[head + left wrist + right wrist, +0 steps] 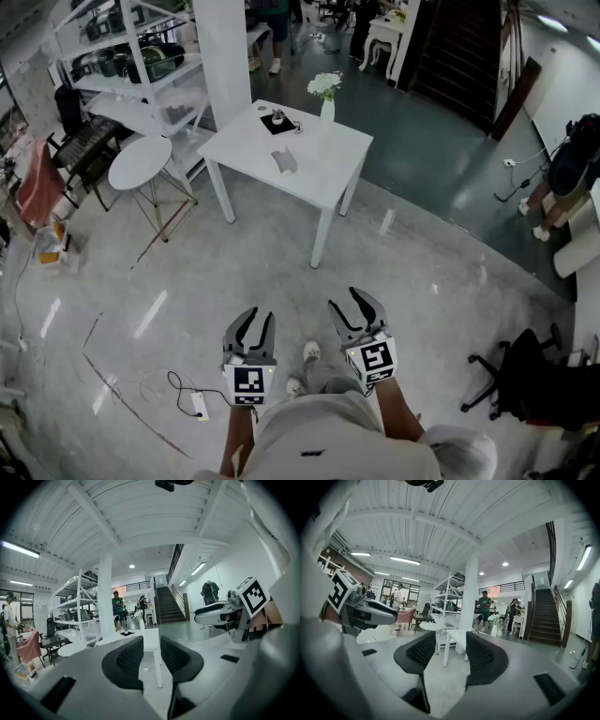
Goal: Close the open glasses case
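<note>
A white table (323,173) stands a few steps ahead of me. On it lie a small grey object (284,161) that may be the glasses case, a black square item (278,122) and a vase of white flowers (325,94). Which one is the case is too small to tell. My left gripper (253,319) and right gripper (354,300) are held low over the floor, close to my body and far from the table. Both are open with nothing between the jaws. The table shows beyond the left gripper (152,656) and the right gripper (450,656).
A round white side table (141,161), a shelving rack (131,66) and a white column (222,56) stand left of the table. A black office chair (525,375) is at my right. A power strip with cable (197,403) lies on the floor. People stand in the background.
</note>
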`<state>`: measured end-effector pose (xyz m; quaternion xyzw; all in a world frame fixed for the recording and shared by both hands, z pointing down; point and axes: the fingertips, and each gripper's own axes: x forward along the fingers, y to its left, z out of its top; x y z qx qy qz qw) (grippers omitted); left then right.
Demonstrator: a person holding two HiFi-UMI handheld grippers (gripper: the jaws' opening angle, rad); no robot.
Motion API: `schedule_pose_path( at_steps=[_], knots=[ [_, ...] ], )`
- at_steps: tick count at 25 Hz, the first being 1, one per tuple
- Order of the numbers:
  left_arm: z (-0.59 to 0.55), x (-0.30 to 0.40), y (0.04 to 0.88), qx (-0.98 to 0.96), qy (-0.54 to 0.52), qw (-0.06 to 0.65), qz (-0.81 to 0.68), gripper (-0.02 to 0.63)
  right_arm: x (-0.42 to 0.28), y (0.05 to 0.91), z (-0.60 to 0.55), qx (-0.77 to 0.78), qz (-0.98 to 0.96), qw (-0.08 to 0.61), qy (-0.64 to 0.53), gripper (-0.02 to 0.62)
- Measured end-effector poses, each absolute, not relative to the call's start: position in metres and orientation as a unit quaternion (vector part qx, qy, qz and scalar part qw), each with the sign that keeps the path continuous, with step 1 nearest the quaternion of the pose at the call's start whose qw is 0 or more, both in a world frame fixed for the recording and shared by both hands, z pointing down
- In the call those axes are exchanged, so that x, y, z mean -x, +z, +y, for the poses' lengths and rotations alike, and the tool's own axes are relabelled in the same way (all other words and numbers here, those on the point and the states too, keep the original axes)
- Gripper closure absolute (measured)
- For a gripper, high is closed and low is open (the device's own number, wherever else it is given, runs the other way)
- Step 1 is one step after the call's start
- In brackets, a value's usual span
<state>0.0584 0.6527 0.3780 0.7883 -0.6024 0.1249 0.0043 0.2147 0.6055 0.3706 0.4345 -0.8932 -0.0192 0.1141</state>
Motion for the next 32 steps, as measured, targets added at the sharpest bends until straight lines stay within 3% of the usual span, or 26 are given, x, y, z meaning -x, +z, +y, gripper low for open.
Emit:
schedule_pose_path(
  at_steps=[10, 32],
  knots=[
    [0.614, -0.054, 0.378, -0.792, 0.125, -0.001, -0.598, 0.479, -0.192, 0.375, 0.577, -0.42, -0.901, 0.106, -0.017, 0.388],
    [0.416, -0.057, 0.37, -0.781, 0.142, -0.005, -0.608, 0.482, -0.178, 0.372, 0.374, -0.377, -0.92, 0.11, -0.019, 0.4]
  ],
)
